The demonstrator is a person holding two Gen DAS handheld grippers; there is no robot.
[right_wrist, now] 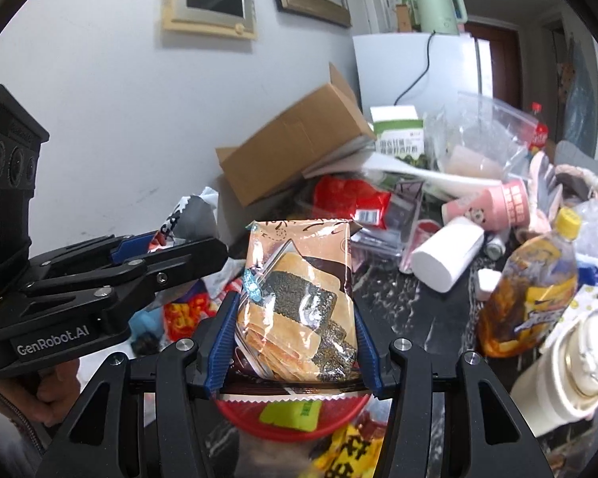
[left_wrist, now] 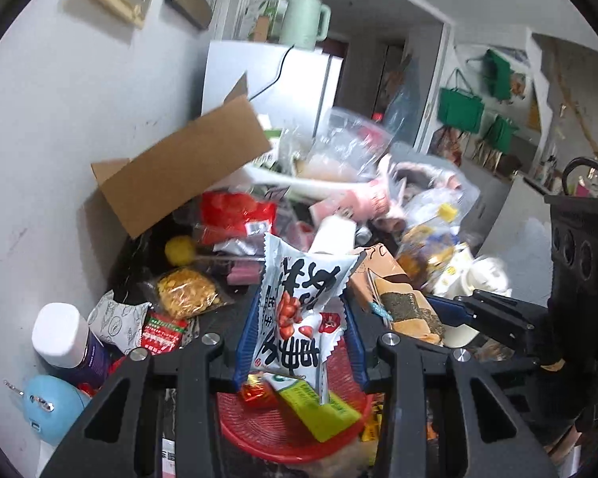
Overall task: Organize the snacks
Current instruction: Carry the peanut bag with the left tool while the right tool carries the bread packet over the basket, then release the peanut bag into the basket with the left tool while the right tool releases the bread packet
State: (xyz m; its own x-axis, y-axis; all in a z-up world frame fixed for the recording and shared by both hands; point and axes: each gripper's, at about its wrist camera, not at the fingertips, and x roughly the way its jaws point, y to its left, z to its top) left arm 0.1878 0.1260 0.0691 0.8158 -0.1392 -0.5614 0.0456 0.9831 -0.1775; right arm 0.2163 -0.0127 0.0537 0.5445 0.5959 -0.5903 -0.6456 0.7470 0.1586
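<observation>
While white peanut packet (left_wrist: 299, 310) was clamped in left claw (left_wrist: 299, 318), tan sesame-cracker packet (right_wrist: 299, 298) was gripped by right claw (right_wrist: 295, 318), both held above round red plastic basket (left_wrist: 259, 434).

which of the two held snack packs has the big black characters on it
The white peanut packet, clamped in the left gripper. The right gripper holds a brown packet picturing sesame crackers, with no large lettering showing.

Green kettle (right_wrist: 434, 4) atop white fridge (right_wrist: 414, 67); cardboard box (right_wrist: 295, 143).
</observation>
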